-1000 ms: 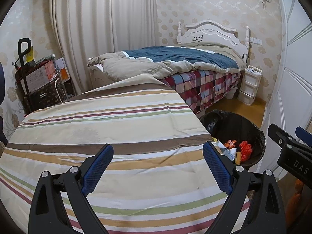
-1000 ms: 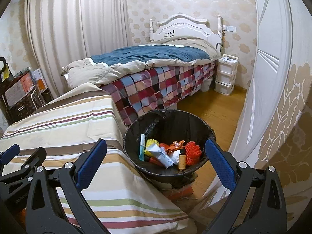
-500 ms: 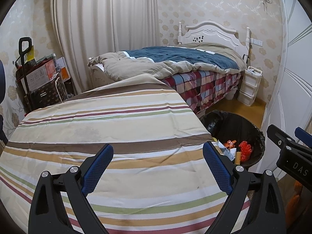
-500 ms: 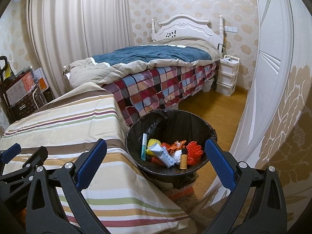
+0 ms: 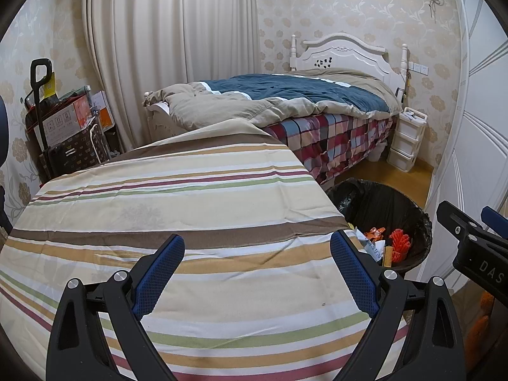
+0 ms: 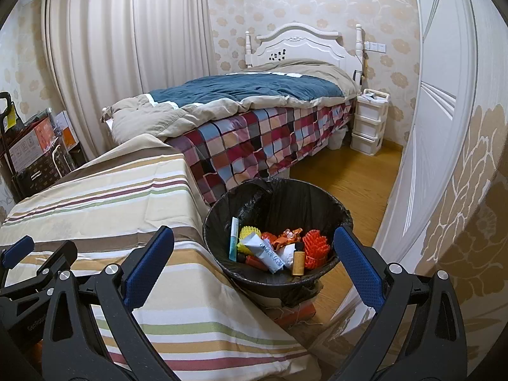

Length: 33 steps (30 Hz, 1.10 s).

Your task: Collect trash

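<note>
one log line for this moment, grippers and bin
left gripper: open, empty, over striped cloth | right gripper: open, empty, facing trash bin | bin: holds trash

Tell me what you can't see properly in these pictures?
- Trash bin, left wrist view: the striped cloth covers its near side, so most of the trash is hidden.
- Bin bottom, right wrist view: the pile of trash covers it.
- White tube: its print is too small to read.
- Orange thing under the bin: mostly hidden by the bin.
- Right gripper, left wrist view: cut off by the edge.
</note>
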Each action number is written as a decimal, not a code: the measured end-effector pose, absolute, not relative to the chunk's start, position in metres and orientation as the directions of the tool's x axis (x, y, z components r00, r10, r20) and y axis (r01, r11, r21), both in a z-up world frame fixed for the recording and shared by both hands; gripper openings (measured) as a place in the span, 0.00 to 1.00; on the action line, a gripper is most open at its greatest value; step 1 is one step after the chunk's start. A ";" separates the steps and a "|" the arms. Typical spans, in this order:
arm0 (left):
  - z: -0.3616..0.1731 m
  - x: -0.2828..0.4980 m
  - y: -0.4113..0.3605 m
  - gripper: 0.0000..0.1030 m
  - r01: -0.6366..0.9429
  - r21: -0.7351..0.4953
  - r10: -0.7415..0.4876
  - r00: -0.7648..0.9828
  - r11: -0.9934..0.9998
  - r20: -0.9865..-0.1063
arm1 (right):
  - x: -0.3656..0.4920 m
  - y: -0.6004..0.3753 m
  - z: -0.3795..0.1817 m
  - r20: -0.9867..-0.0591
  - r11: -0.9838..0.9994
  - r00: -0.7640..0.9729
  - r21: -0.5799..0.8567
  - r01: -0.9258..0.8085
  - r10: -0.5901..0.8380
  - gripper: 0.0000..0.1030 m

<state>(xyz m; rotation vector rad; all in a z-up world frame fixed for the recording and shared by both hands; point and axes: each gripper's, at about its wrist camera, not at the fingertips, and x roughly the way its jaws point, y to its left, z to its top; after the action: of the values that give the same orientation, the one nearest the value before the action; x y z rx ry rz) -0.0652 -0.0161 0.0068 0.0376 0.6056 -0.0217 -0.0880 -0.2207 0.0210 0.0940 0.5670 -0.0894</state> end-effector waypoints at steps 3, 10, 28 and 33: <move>0.007 -0.065 -0.016 0.90 0.033 0.031 -0.009 0.822 0.999 -0.569 | -0.088 -0.221 0.021 -0.540 0.992 0.840 0.064 0.110 -0.059 0.95; 0.007 -0.065 -0.016 0.90 0.033 0.029 -0.010 0.822 0.999 -0.570 | -0.088 -0.220 0.021 -0.541 0.992 0.839 0.064 0.112 -0.059 0.95; 0.008 -0.064 -0.015 0.90 0.032 0.029 -0.010 0.821 0.999 -0.570 | -0.087 -0.221 0.021 -0.541 0.992 0.839 0.064 0.111 -0.059 0.95; 0.006 -0.065 -0.015 0.90 0.032 0.025 -0.012 0.818 0.999 -0.575 | -0.087 -0.221 0.021 -0.541 0.992 0.839 0.064 0.111 -0.059 0.95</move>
<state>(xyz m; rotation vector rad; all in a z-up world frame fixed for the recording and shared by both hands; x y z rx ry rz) -0.0649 -0.0152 0.0057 0.0341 0.6120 -0.0231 -0.0874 -0.2210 0.0212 0.0937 0.5690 -0.0899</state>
